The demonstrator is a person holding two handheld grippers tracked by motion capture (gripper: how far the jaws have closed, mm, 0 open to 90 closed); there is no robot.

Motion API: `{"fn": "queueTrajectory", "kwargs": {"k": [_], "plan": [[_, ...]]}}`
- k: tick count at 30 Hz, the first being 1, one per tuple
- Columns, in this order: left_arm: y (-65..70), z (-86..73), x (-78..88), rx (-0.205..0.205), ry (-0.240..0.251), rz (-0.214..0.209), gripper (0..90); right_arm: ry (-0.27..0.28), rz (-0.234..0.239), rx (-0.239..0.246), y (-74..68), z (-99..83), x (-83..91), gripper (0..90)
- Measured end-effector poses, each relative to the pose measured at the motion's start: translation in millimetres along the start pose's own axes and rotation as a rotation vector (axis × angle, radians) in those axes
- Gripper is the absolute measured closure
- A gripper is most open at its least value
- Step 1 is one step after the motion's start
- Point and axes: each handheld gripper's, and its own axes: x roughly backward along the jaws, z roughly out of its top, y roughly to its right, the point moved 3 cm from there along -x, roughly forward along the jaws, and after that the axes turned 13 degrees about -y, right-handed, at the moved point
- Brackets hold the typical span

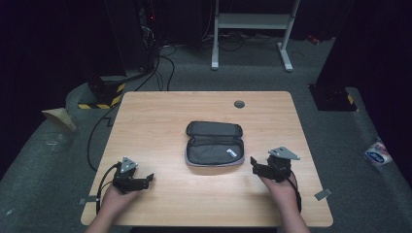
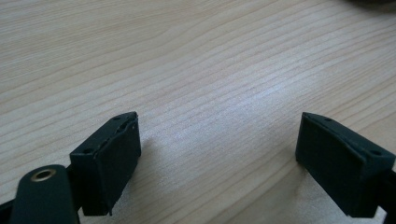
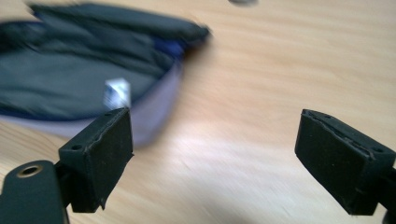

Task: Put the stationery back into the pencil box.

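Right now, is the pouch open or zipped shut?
Open. The pouch lies flat on the table, lid folded back, grey lining and a white tag exposed.

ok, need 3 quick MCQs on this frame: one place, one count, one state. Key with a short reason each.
1. Where does the pouch lie on the table?
A. near the middle
B. at the far left corner
C. hanging off the near edge

2. How many pouches are on the table?
A. three
B. two
C. one

3. What state is the pouch in?
A. zipped shut
B. unzipped, lid folded back
C. rolled up

Key:
1 A: in the high view it sits between the left tool and the right tool, around mid-table.
2 C: a single dark pouch lies there.
3 B: its grey lining and a white tag show.
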Motion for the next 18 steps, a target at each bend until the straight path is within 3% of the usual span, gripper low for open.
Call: {"fn": "queueTrajectory", "kwargs": {"k": [6, 10, 12, 18], "plan": [[-0.5, 0.4, -0.9, 0.01, -0.007, 0.009, 10.7, -0.094, -0.107, 0.012, 23.1, -31.3, -2.0, 8.9], [-0.5, 0.6, -1.6, 0.018, -0.013, 0.013, 7.7, -0.182, -0.096, -0.002, 28.3, -52.1, -8.6, 9.3], [-0.1, 0.5, -1.7, 0.018, -0.015, 0.012, 6.5, -0.191, -0.068, -0.049, 29.6, -54.4, -7.5, 9.3], [0.8, -0.6, -0.7, 0.016, -0.012, 0.012, 8.1, -0.19, -0.094, -0.073, 26.9, -56.4, -5.9, 9.0]]}}
